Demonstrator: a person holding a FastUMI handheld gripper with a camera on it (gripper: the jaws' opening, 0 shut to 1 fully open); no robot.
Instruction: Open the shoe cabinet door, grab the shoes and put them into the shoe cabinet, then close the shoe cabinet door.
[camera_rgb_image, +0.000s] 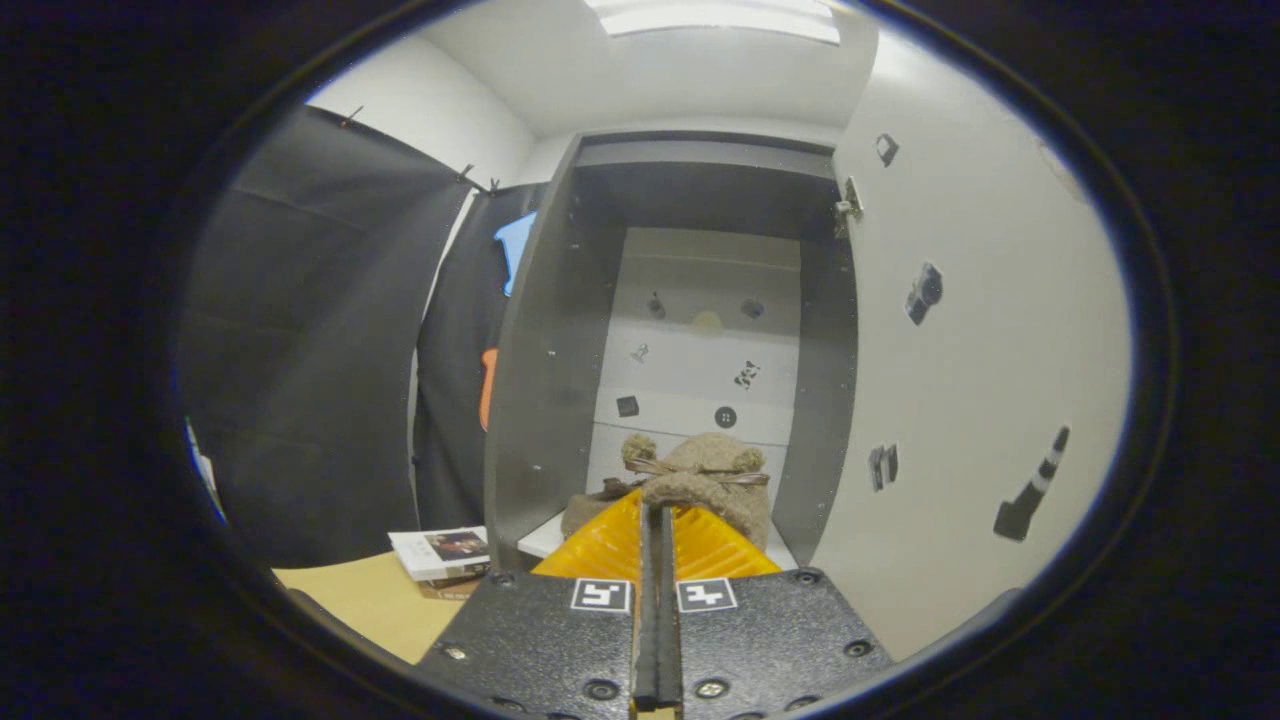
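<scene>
The fuzzy brown slipper (705, 480) sits on the shoe cabinet (545, 400) shelf directly ahead of your fingers (657, 520), which are pressed together on its near edge, its length running into the cabinet. The open cabinet door (980, 380) stands close at right; a book (440, 553) lies on the bench (370, 600) at left.

Bright ceiling panel (715, 15) overhead, blown out. Door (960, 400) evenly lit, pale, no glare. Cabinet (545, 400) upper interior dark, in shadow; back wall lit softer. Strong fisheye bending toward the rim, blue fringe there. Focus fair mid-frame; shoe (700, 480) slightly soft, fingers (600, 545) close and soft.
</scene>
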